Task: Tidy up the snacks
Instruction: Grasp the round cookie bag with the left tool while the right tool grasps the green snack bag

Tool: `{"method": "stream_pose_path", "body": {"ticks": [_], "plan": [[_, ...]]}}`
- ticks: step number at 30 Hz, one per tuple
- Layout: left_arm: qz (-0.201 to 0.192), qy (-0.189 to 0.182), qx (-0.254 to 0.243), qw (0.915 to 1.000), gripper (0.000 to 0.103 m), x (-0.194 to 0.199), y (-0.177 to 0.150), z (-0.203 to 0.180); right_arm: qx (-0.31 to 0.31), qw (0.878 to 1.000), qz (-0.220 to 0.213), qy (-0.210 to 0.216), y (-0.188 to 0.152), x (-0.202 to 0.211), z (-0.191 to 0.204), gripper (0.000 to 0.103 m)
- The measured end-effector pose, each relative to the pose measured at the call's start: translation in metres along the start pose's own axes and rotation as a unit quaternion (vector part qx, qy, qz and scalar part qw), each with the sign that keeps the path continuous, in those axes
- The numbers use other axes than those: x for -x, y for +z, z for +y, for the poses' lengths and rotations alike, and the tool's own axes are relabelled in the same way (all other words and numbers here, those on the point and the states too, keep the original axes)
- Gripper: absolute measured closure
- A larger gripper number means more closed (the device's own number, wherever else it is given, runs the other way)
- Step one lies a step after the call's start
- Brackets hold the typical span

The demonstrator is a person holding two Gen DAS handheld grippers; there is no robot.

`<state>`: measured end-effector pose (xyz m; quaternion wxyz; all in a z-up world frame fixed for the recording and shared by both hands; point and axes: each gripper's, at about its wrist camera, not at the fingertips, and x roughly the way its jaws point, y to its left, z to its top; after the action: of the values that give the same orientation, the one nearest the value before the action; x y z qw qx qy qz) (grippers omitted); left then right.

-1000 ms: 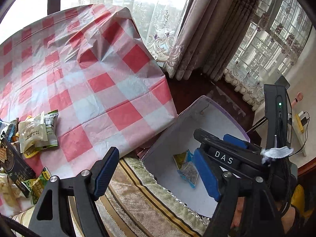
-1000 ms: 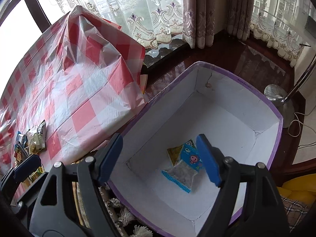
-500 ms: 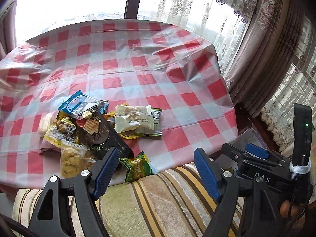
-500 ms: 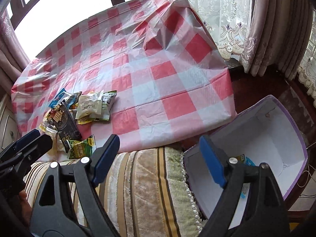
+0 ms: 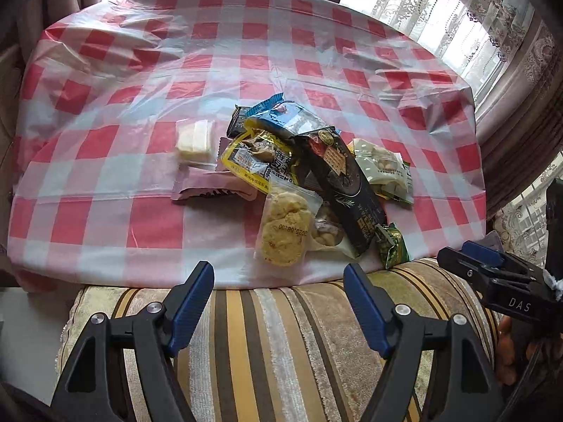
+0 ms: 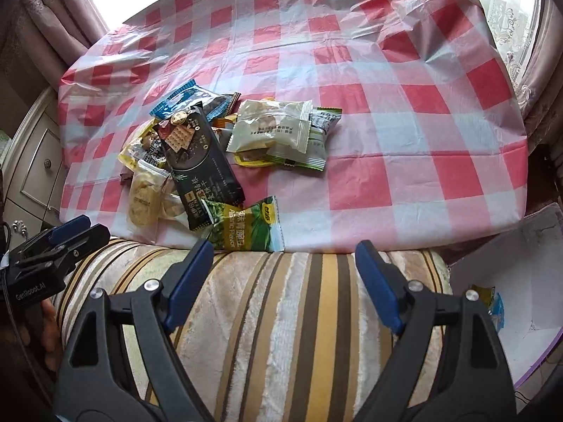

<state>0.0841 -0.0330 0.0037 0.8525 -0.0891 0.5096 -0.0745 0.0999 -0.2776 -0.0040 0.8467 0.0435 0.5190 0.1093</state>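
Observation:
A pile of snack packets lies on the red-and-white checked tablecloth (image 5: pixel 147 218). In it are a black cracker pack (image 5: pixel 346 183), a clear bag of yellow biscuits (image 5: pixel 285 232), a green pea packet (image 6: pixel 246 225) at the near edge, a pale green pack (image 6: pixel 274 130) and a small white packet (image 5: pixel 191 139). My left gripper (image 5: pixel 278 270) hangs over the striped cushion just short of the biscuits. Its jaws are closing slightly, with nothing between them. My right gripper (image 6: pixel 285 246) is open and empty, just short of the pea packet. Each gripper shows at the edge of the other's view.
A striped plush cushion (image 6: pixel 281 334) runs along the near side of the table. At the right stands a white box with a purple rim (image 6: pixel 520 256), holding a couple of snack packets (image 6: pixel 494 304). Curtains and windows lie behind, and a white cabinet (image 6: pixel 31 168) stands at the left.
Both grippers have swung left, away from the box and over to the table. The snack pile has come to the centre of both views, while the box has slid to the right edge.

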Motion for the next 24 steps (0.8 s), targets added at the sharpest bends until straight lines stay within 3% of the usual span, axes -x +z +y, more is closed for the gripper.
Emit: {"method": "stream_pose_path", "body": {"ticks": [13,18,22,24], "plan": [[0.065,0.010,-0.030,0.9974,0.032,-0.050,0.015,-0.003,0.049,0.996,0.073,0.010,0.011,-0.053,0.029,0.018],[0.080,0.011,-0.032,0.9962,0.045,-0.064,0.017,-0.002,0.049,0.995,0.085,0.005,0.016,-0.065,0.028,0.018],[0.076,0.012,-0.037,0.9964,0.047,-0.065,0.018,-0.003,0.051,0.995,0.088,-0.002,0.018,-0.069,0.030,0.018],[0.073,0.016,-0.038,0.9965,0.057,-0.067,0.020,-0.005,0.054,0.995,0.086,-0.005,0.020,-0.071,0.033,0.019]]}}
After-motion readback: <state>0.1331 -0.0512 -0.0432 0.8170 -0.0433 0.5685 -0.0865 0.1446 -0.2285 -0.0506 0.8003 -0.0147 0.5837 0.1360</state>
